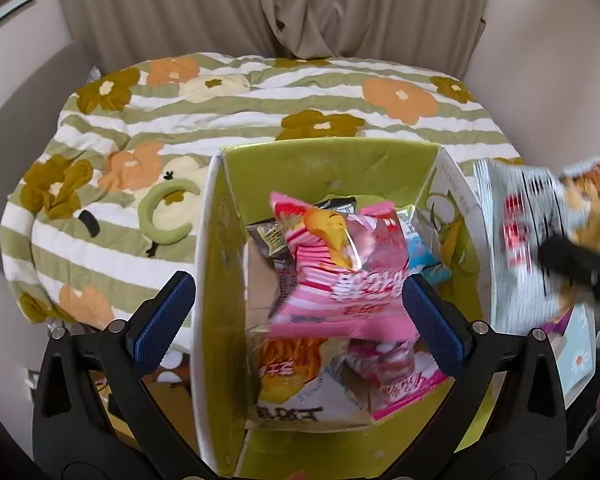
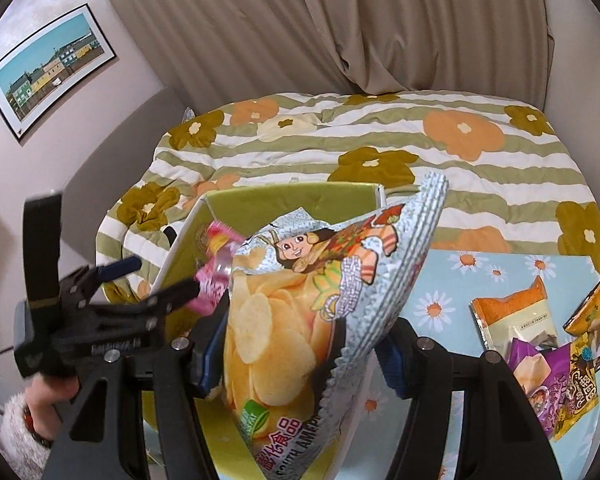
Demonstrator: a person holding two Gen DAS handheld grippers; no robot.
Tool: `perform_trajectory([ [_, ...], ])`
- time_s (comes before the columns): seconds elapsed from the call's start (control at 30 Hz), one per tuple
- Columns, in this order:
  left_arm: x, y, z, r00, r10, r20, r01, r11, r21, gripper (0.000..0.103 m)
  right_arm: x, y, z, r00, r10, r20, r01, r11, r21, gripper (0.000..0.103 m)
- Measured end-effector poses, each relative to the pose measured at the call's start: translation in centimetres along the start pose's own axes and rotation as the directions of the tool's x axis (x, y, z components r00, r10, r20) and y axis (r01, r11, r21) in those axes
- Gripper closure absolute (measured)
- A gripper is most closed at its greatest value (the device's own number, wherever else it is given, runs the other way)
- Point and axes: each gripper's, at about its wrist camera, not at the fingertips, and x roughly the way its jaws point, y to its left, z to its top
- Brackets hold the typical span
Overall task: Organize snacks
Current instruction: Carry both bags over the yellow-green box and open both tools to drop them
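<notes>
On the chip bag [image 2: 300, 320] I read "SOUTH AME", cut off at the edge, beside three Chinese characters ending in 食品. The print on the other snack packets is too blurred for me to read.

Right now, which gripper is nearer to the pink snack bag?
Left. The left gripper is open directly above the green box, with the pink snack bag between its fingers. The right gripper holds the chip bag beside the box.
</notes>
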Motion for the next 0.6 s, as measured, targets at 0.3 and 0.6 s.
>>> perform_trajectory([
  [0.3, -1.2, 1.6, 0.7, 1.0, 0.019, 0.023, -0.019, 1.0, 0.005, 0.001, 3.2, 0.6, 4.5, 0.999, 0.048, -0.025, -0.046, 0.996, 0.074, 0.043],
  [0.6, -0.5, 2.9, 1.3, 1.0, 0.027, 0.014, -0.027, 1.0, 0.0, 0.001, 6.9, 0.0, 5.6, 0.989, 0.145, 0.0, -0.141, 0.963, 0.231, 0.006],
])
